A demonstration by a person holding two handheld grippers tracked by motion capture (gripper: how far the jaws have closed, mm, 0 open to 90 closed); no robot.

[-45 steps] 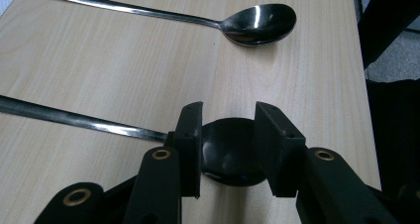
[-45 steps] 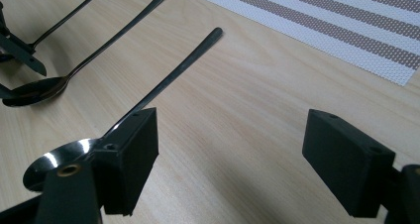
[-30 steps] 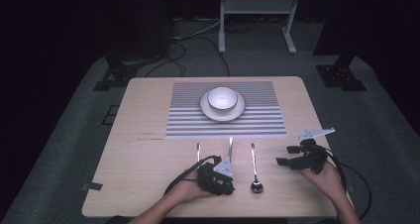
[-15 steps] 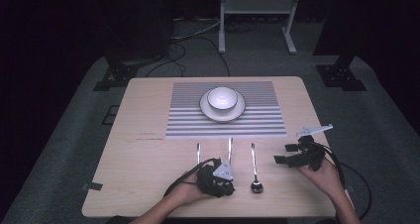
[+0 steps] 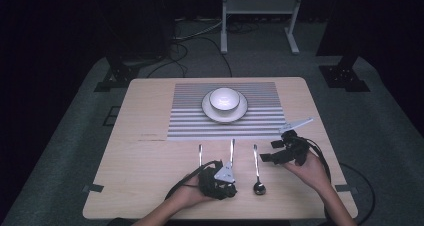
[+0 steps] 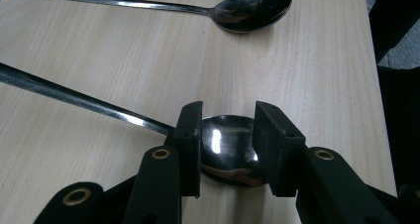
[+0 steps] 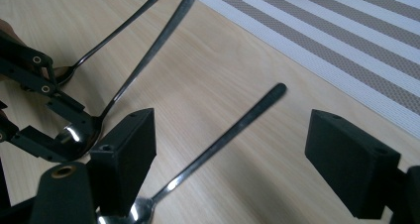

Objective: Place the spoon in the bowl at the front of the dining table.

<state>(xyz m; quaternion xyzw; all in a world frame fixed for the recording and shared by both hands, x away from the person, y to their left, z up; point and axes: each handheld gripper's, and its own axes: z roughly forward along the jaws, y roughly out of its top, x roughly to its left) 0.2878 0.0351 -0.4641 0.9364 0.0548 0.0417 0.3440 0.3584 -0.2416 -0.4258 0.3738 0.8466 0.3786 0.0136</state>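
Left tongs [image 6: 228, 144] clamp the spoon [image 6: 225, 149] bowl — no readable writing.

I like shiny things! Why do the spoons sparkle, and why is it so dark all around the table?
High view: light falls on the table, the room behind stays black. Left gripper view: bright glare spots on the spoon bowl between the jaws, all sharp. Right gripper view: the spoon handle gleams; the near black pads look soft.

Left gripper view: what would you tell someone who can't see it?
The left hand-held gripper is closed on the bowl of a shiny spoon lying on a pale wooden table. A second spoon lies farther away, its handle pointing left.
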